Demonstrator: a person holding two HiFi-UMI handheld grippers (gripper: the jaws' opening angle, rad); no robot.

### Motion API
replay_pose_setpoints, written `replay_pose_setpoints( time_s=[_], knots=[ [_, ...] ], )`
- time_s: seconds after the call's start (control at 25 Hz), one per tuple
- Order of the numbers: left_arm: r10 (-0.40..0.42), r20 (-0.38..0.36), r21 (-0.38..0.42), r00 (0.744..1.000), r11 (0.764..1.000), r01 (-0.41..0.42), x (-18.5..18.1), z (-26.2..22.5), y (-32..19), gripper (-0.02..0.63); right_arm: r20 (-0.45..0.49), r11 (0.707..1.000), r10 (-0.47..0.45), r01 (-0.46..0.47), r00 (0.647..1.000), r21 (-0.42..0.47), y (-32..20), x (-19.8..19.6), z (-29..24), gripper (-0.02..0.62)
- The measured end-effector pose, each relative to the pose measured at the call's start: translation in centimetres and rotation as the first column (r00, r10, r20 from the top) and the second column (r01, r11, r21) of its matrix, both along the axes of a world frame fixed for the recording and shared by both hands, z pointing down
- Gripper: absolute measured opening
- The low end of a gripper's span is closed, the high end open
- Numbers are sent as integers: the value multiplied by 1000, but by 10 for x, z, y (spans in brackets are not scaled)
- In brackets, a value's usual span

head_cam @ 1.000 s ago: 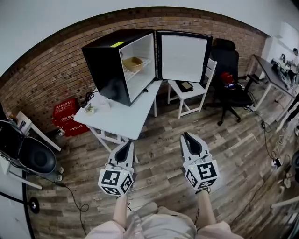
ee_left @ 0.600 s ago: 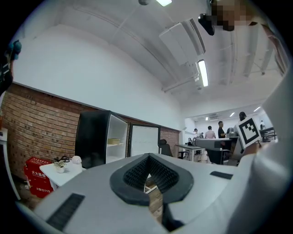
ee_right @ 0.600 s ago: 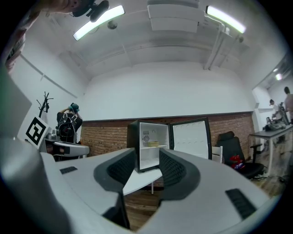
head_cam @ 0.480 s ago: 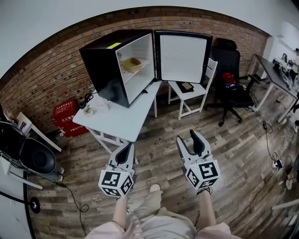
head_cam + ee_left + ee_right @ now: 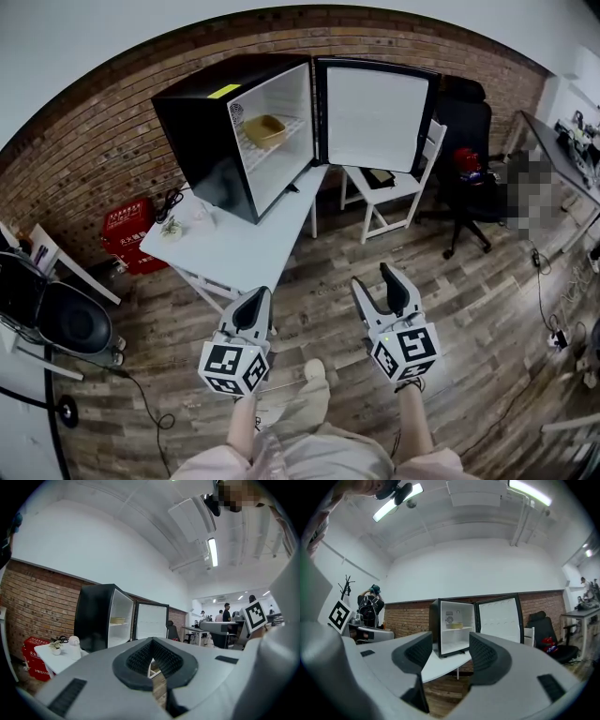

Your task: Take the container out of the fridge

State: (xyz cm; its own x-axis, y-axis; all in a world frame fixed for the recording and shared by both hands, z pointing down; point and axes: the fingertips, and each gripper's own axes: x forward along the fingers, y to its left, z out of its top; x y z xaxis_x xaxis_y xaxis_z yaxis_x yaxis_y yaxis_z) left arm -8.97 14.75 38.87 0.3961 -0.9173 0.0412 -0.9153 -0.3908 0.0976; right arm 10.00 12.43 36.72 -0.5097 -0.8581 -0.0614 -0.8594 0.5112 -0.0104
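my right gripper (image 5: 375, 283) is spread wide; its jaws have just been opening, and nothing stands between them. through the gap, the right gripper view looks straight at the fridge (image 5: 202, 141). my left gripper (image 5: 255, 302) has its jaws closed together and holds nothing. both hang low over the wooden floor (image 5: 469, 309), well apart from the white table (image 5: 234, 253) that carries the fridge. the door (image 5: 375, 117) stands swung fully open. the container (image 5: 266, 128), a shallow yellowish tub, sits on the wire shelf (image 5: 287, 132) in the upper part of the cabinet. i judge this to be the approach, with the grasp not yet begun. next i need to close the distance and raise the open right gripper to shelf height. then it has to slide in past the door frame, with one jaw on either side of the tub's rim before i squeeze.
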Motion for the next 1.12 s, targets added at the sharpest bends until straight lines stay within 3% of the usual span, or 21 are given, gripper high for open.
replay_pose_setpoints(
  time_s=[0.24, 0.8, 1.12],
  knots=[
    [-5, -6, -26, 1000, 1000, 5, -2, 9, -54, -9, 10, 999, -41, 41, 999, 36, -51, -8, -5, 227],
    [1, -27, -55, 1000, 998, -2, -11, 11, -188, -9, -13, 996, -86, 86, 996, -11, -179, -25, 2, 227],
    [3, -29, -47, 1000, 999, -5, -16, 9, -225, -9, -7, 994, -108, 108, 994, -14, -215, -36, 3, 227]
  ],
)
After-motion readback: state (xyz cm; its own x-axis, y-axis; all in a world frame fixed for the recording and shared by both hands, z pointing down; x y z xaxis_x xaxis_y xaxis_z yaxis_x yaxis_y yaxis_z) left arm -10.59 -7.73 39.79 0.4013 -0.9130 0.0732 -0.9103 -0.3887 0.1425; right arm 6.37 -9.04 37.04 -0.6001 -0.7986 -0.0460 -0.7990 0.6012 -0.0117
